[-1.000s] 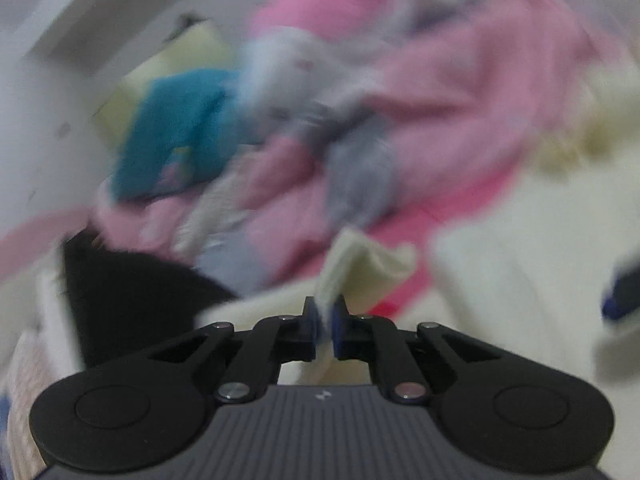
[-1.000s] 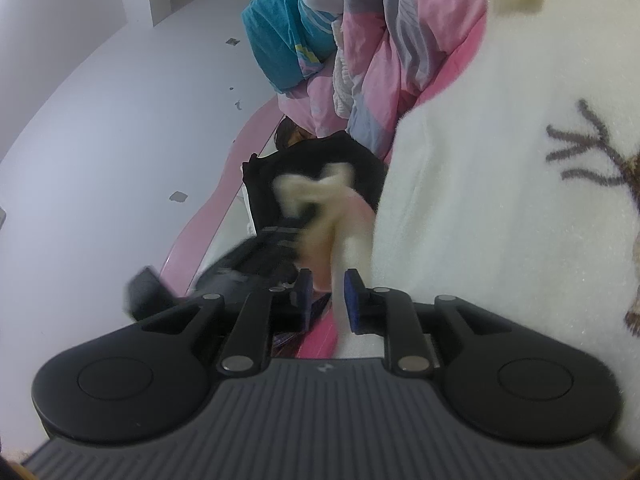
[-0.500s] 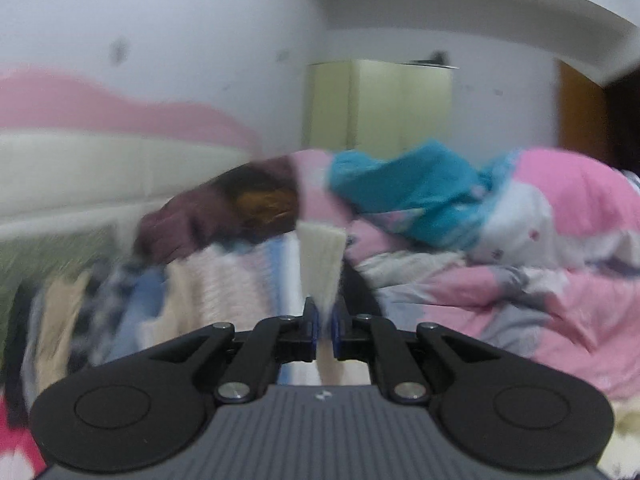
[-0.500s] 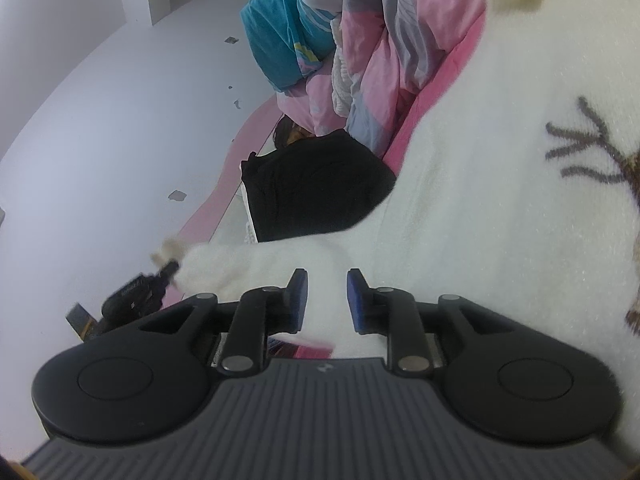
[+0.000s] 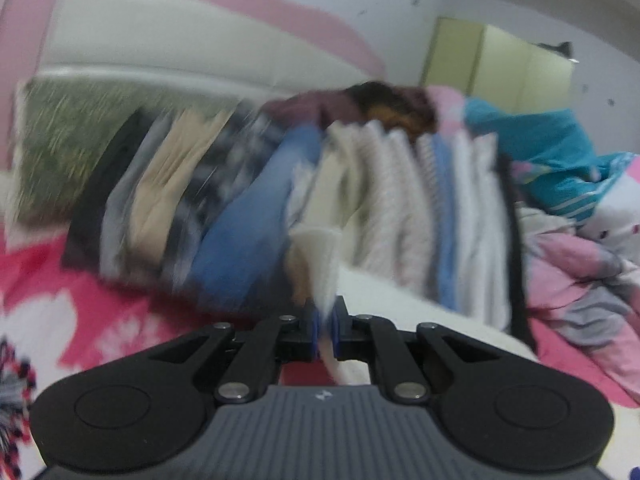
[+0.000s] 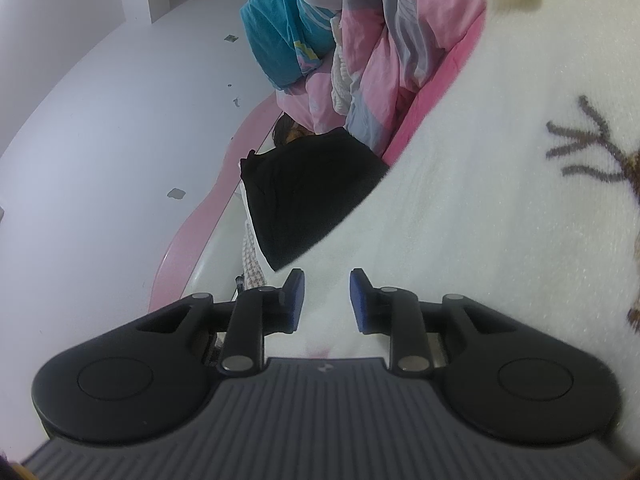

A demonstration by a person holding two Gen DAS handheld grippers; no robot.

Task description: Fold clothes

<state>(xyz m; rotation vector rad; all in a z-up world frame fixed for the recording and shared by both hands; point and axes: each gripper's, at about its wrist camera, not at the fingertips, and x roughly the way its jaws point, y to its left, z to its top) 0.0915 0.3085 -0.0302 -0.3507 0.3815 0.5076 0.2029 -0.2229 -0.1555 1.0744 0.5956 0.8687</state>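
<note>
A cream fleece garment with a brown reindeer print lies spread on the bed and fills the right wrist view. My right gripper is open just over its near edge, with the fleece between the pads. My left gripper is shut on a cream fleece edge of the same garment, which stands up from the jaws. The left wrist view is blurred.
A row of folded clothes leans against the pink and cream headboard. A black folded garment lies beside the fleece. A pink quilt and a teal blanket are heaped beyond. A pink floral sheet covers the bed.
My left gripper has swung with the fleece edge from facing the quilt heap to facing the folded stack by the headboard. My right gripper has opened and the fleece has settled flat.
</note>
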